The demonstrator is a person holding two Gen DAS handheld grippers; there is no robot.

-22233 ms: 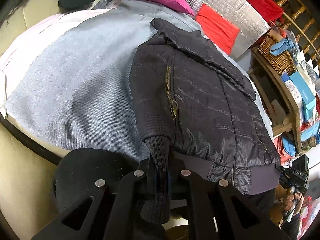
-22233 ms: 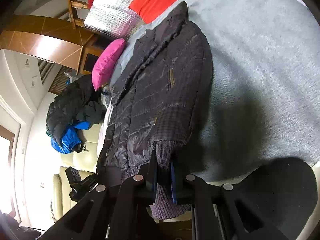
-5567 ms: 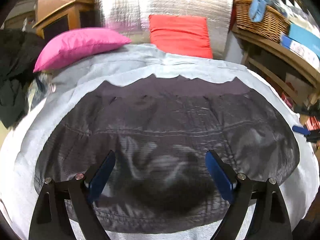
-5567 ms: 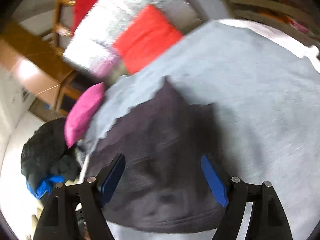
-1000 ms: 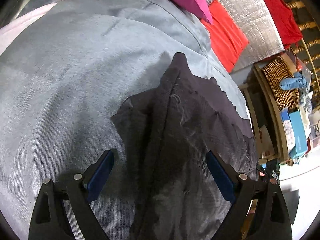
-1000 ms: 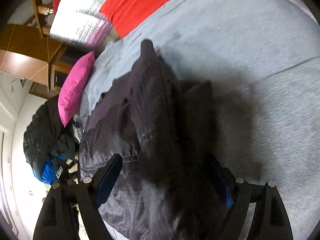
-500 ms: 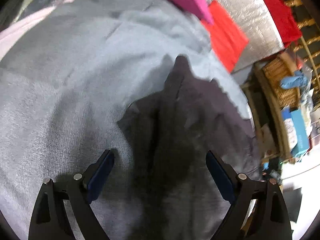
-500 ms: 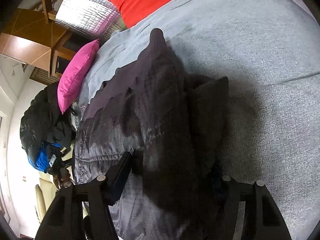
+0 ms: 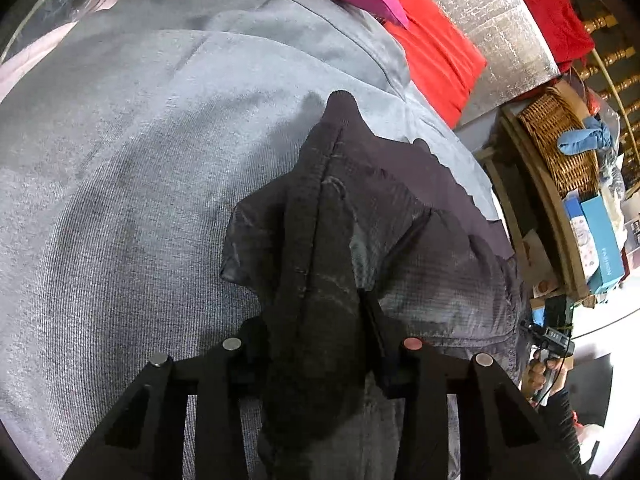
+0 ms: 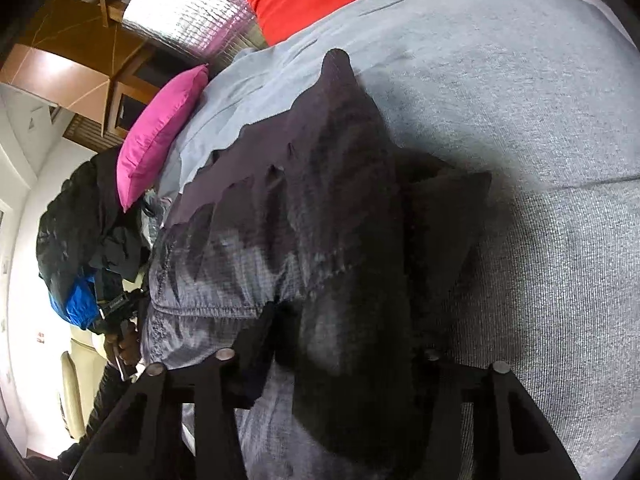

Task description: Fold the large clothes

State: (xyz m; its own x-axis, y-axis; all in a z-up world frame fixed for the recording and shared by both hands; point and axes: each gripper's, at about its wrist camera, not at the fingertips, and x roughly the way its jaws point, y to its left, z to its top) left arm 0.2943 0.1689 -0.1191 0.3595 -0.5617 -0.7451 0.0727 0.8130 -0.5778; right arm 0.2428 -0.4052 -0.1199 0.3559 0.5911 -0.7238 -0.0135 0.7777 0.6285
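A dark quilted jacket (image 9: pixel 420 248) lies folded on a grey blanket (image 9: pixel 140 200). In the left wrist view my left gripper (image 9: pixel 320 344) is at the jacket's left end. Its jaws are closing, and a thick bunched fold of the dark fabric fills the gap and presses on both pads. In the right wrist view the jacket (image 10: pixel 280 240) spreads to the left over the blanket (image 10: pixel 540 160). My right gripper (image 10: pixel 344 360) is at its right end. These jaws are closing too, around a thick fold of fabric that hides the pads.
A pink pillow (image 10: pixel 160 128), a red cushion (image 9: pixel 436 52) and a silver foil panel (image 9: pixel 480 8) line the far side. A wicker basket (image 9: pixel 560 140) and boxes stand on wooden shelves to the right. A heap of dark and blue clothes (image 10: pixel 76 224) lies at the left.
Both grippers' jaws have come in from wide apart onto the jacket's ends. The fabric now bunches up between the fingers. Neither hand has shifted much.
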